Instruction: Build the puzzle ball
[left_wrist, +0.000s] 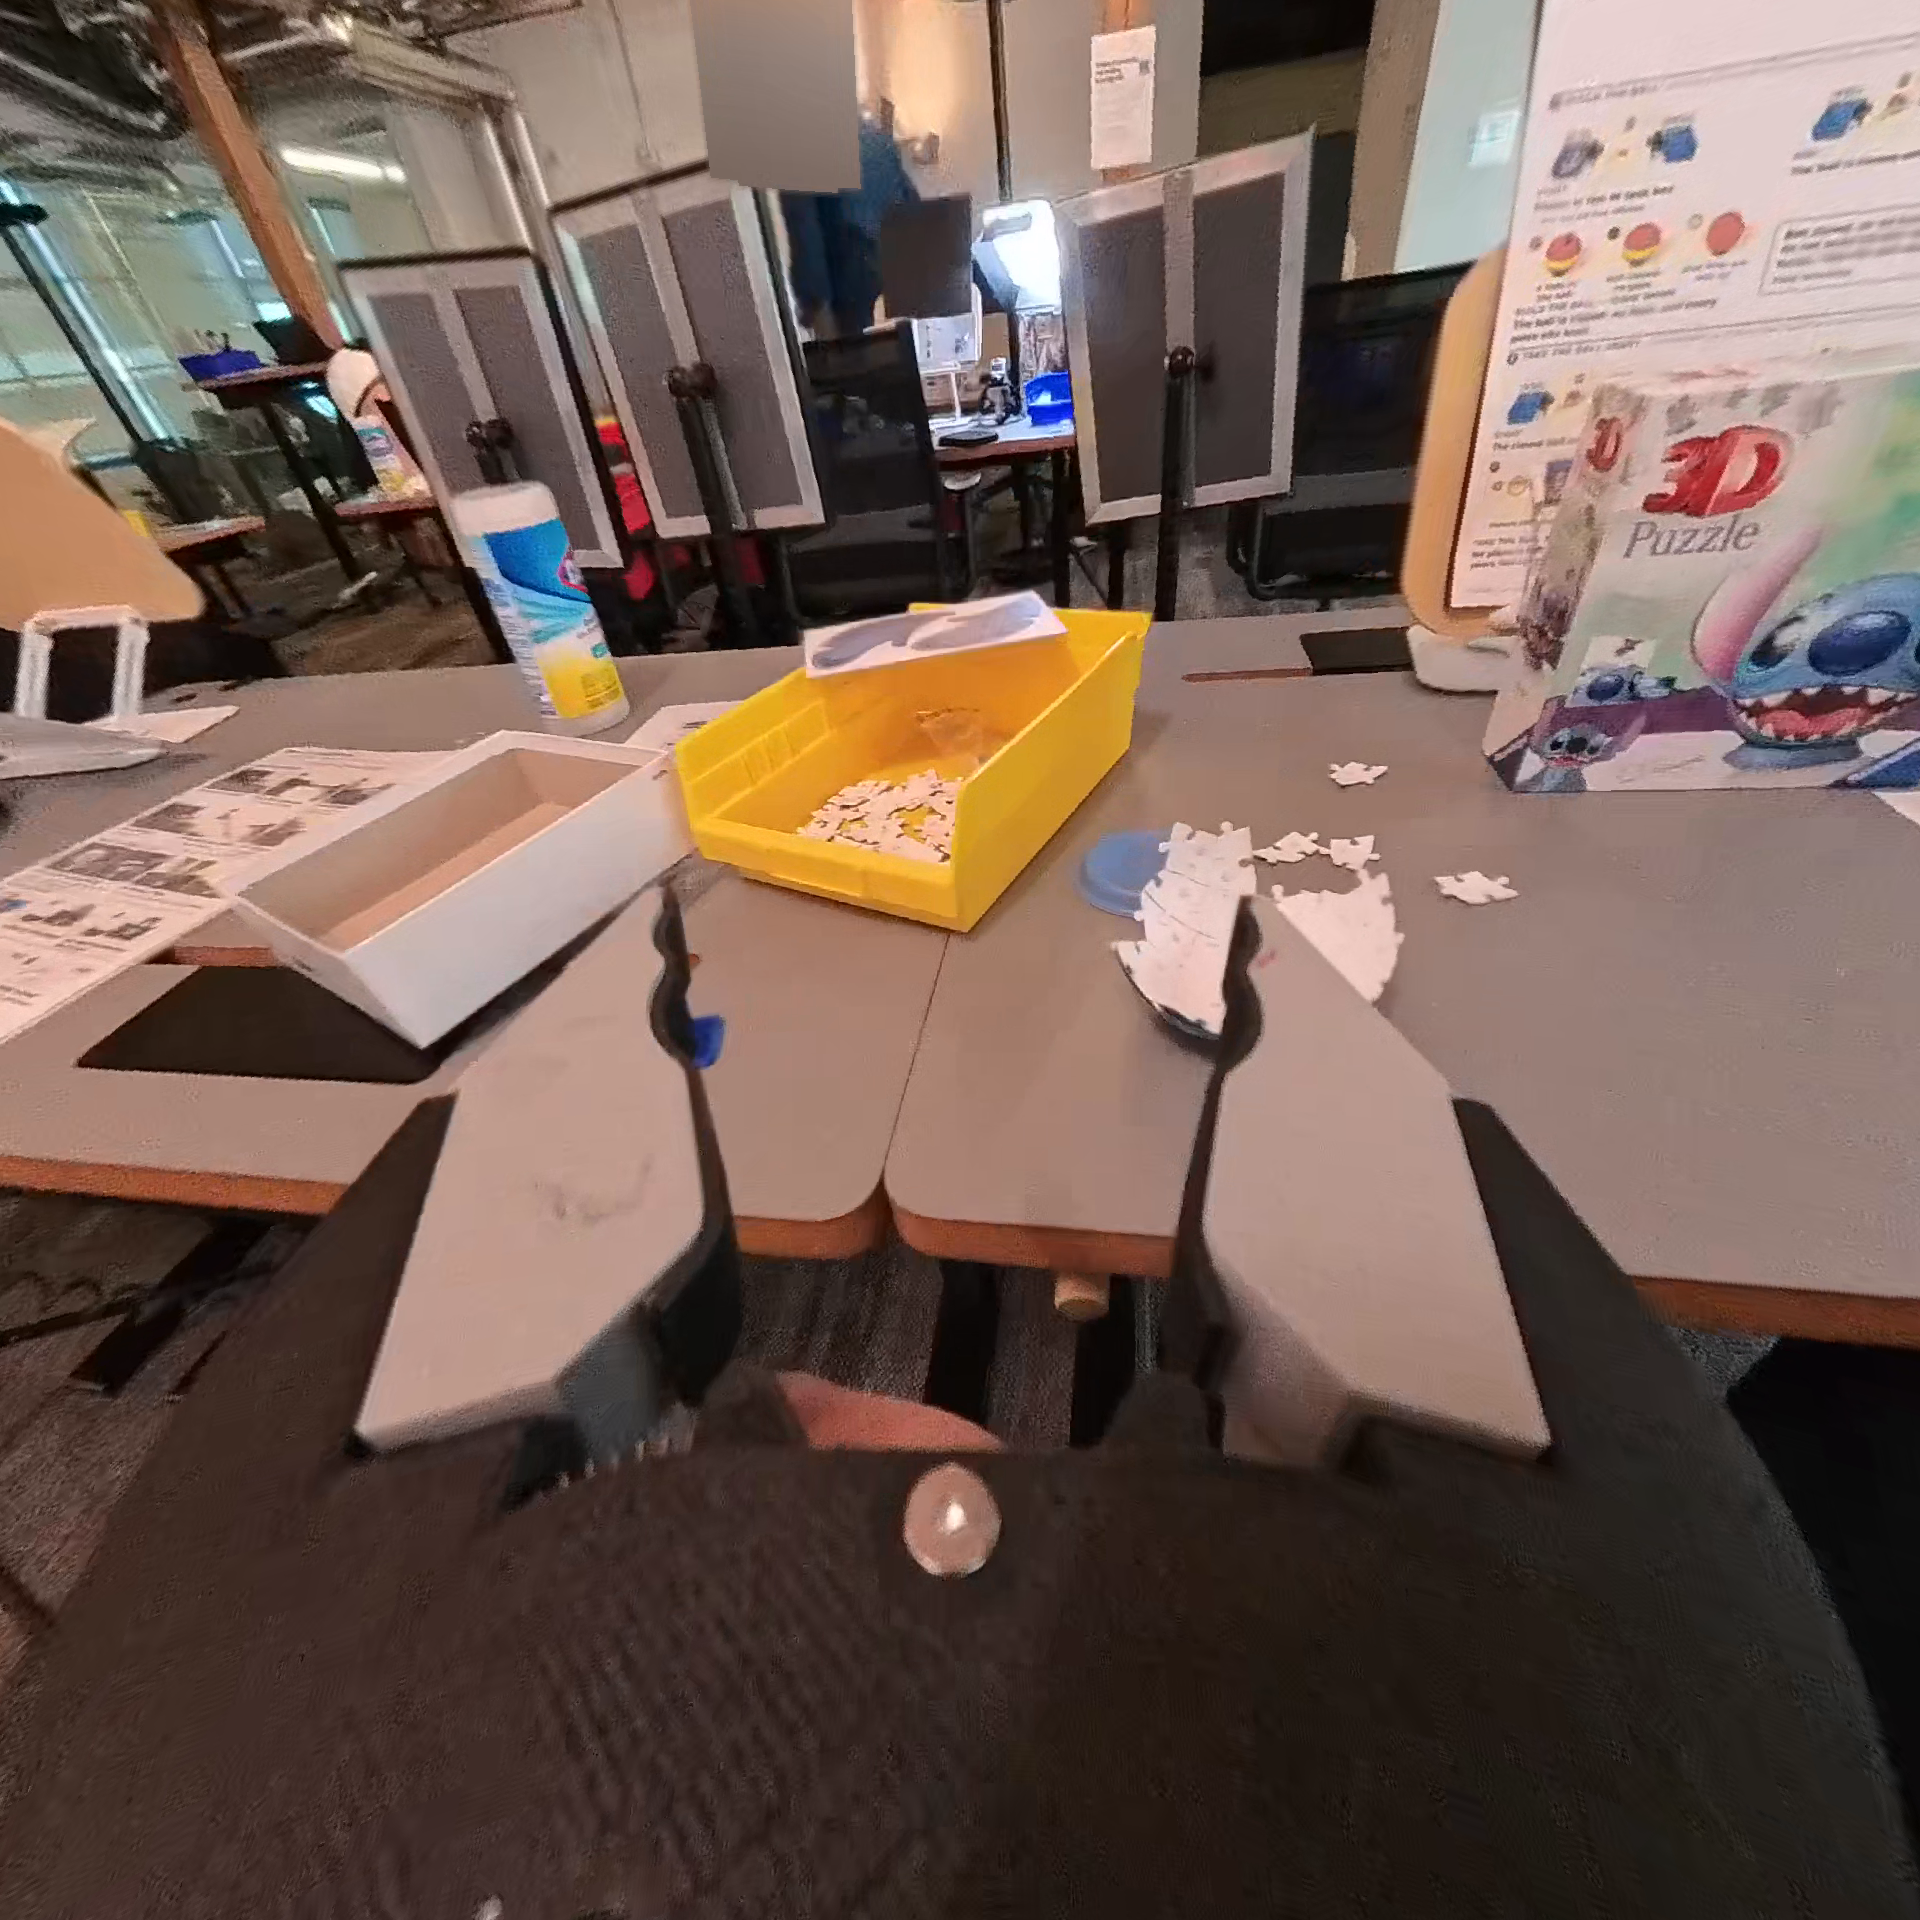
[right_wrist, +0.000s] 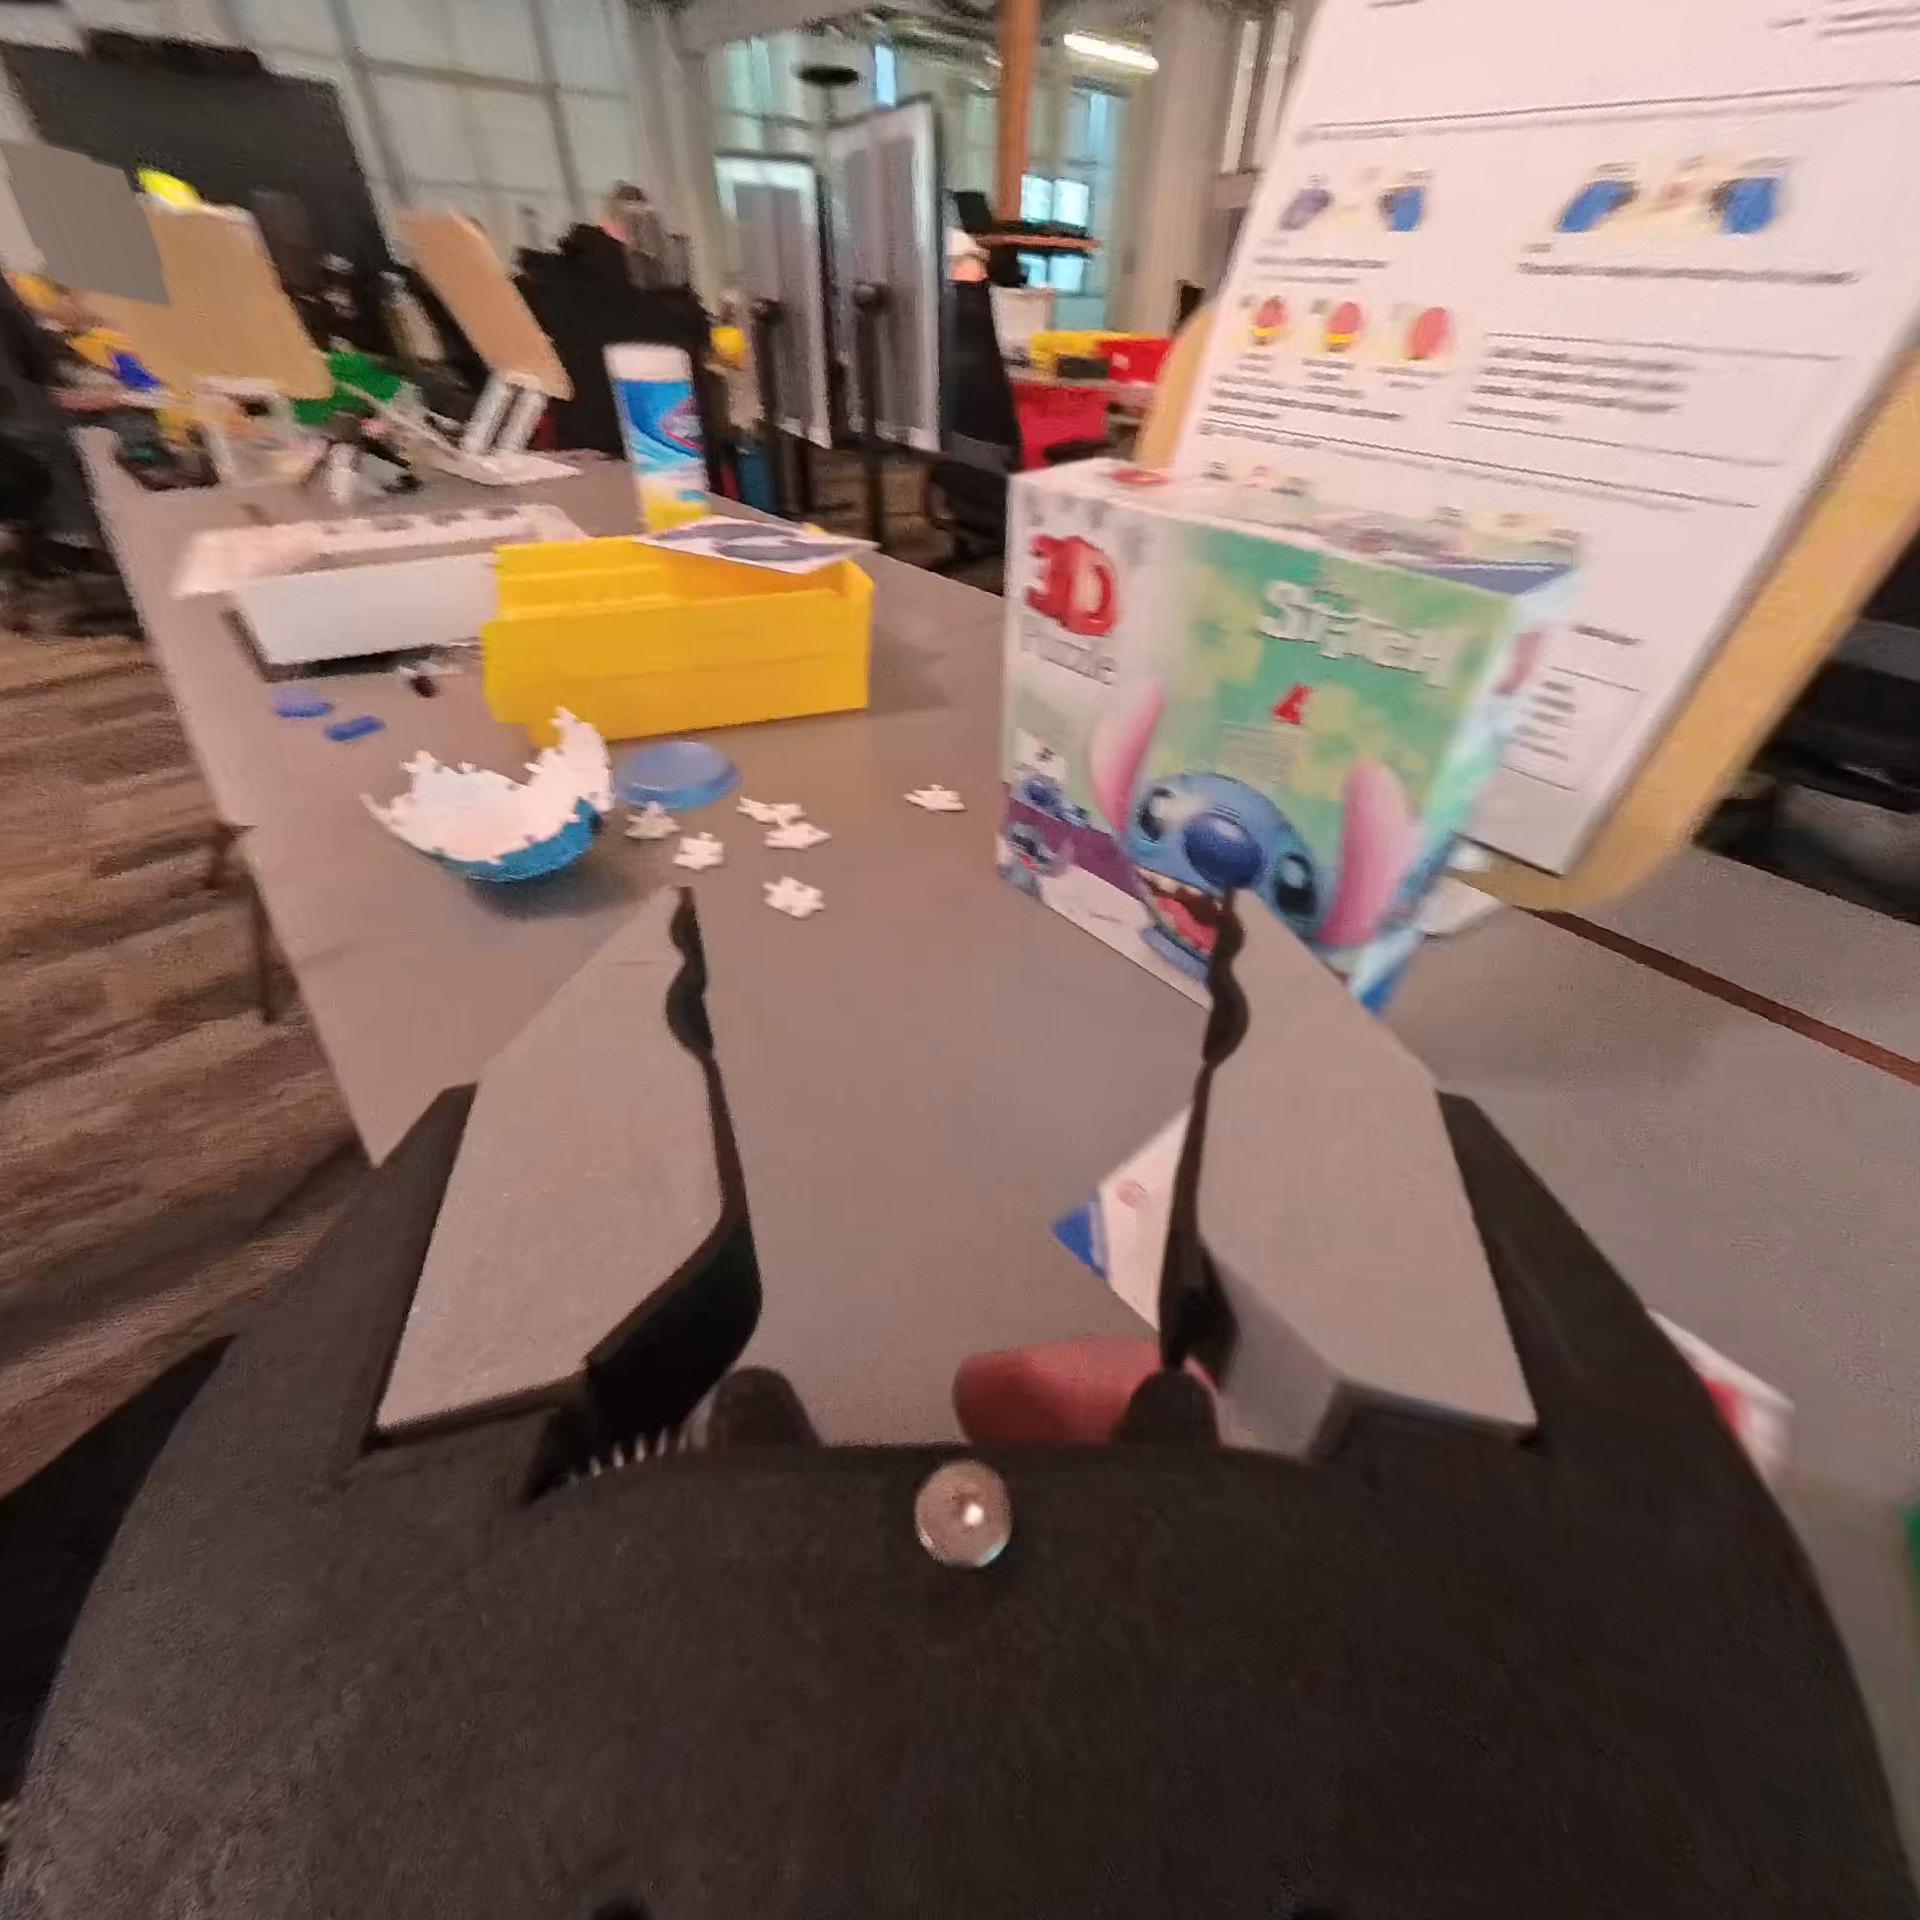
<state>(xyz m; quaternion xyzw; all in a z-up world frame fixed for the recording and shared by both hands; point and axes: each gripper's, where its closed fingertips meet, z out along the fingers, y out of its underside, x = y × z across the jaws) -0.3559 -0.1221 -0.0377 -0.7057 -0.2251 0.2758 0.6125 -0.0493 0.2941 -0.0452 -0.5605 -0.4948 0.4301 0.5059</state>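
Observation:
A partly built puzzle ball, a white-inside, blue-outside shell, lies on the grey table; it also shows in the right wrist view. A blue round stand sits beside it. Loose white pieces lie near it, and more lie in a yellow bin. My left gripper is open and empty, held before the table edge, its right finger in front of the shell. My right gripper is open and empty above the table, right of the shell.
A white open box and instruction sheets lie left. A wipes canister stands behind. The puzzle's carton and an instruction board stand right. Small blue parts lie near the table's left edge.

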